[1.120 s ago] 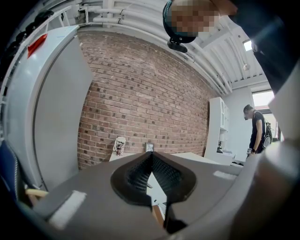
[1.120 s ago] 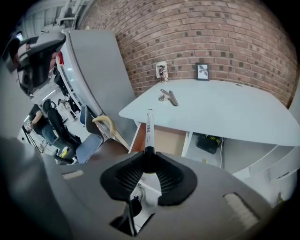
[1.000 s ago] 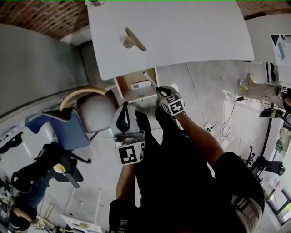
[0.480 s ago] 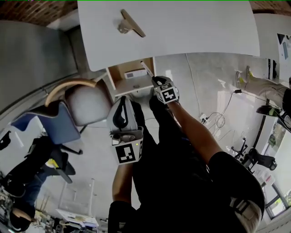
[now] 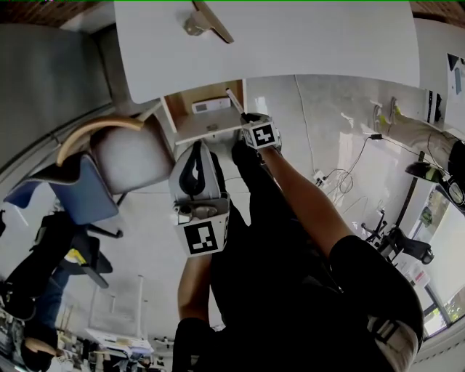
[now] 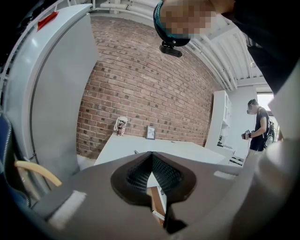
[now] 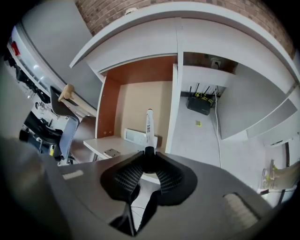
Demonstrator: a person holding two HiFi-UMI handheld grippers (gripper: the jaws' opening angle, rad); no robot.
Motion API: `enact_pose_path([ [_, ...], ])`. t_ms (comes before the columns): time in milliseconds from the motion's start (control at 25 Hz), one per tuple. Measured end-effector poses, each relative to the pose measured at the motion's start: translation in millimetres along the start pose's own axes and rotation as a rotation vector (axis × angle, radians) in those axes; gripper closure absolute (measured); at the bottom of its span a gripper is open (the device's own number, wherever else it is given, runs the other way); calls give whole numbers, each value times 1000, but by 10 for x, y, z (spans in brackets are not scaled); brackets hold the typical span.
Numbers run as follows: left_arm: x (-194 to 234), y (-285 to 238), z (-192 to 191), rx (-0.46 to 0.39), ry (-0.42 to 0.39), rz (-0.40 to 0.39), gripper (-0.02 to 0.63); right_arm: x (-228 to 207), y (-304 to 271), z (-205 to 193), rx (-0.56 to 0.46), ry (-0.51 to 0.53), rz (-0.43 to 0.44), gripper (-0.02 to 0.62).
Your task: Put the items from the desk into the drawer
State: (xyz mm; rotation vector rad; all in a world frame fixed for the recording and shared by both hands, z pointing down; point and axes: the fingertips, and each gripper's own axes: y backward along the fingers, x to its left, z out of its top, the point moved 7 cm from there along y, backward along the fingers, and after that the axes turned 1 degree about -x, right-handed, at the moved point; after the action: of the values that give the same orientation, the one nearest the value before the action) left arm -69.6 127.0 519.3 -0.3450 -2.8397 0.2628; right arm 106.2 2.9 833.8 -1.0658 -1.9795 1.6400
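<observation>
Over open drawer point(image 7: 136, 105), right tool point(image 7: 149, 153) pinches pen point(image 7: 149, 125); left tool point(image 6: 152, 155) pressed together, empty.

the grey tool point(image 5: 205, 17) on the desk point(image 5: 312, 43) is cut off by the top edge of the head view; the desk top hides the back of the open drawer point(image 5: 211, 129), so only its front part shows; the lower end of the marker point(image 7: 149, 127) is buried between the pads of the right gripper point(image 7: 148, 158), and the print on its barrel is too small to read; the flat white device point(image 7: 134, 136) in the drawer is too small to identify; what the small frame point(image 6: 150, 132) on the desk holds cannot be made out
</observation>
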Motion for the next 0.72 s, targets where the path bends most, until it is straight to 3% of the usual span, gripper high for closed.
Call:
enact_pose_path([
  [280, 20, -103, -113, 7, 23, 13, 594, -80, -248, -2, 54, -21, -17, 517],
  [400, 36, -139, -158, 15, 37, 21, 594, -31, -376, -18, 75, -67, 35, 517],
  [560, 51, -182, -192, 14, 31, 18, 594, -136, -435, -6, 90, -38, -30, 517],
  [720, 85, -221, -223, 23, 25, 16, 594, -25, -513, -29, 115, -92, 46, 517],
])
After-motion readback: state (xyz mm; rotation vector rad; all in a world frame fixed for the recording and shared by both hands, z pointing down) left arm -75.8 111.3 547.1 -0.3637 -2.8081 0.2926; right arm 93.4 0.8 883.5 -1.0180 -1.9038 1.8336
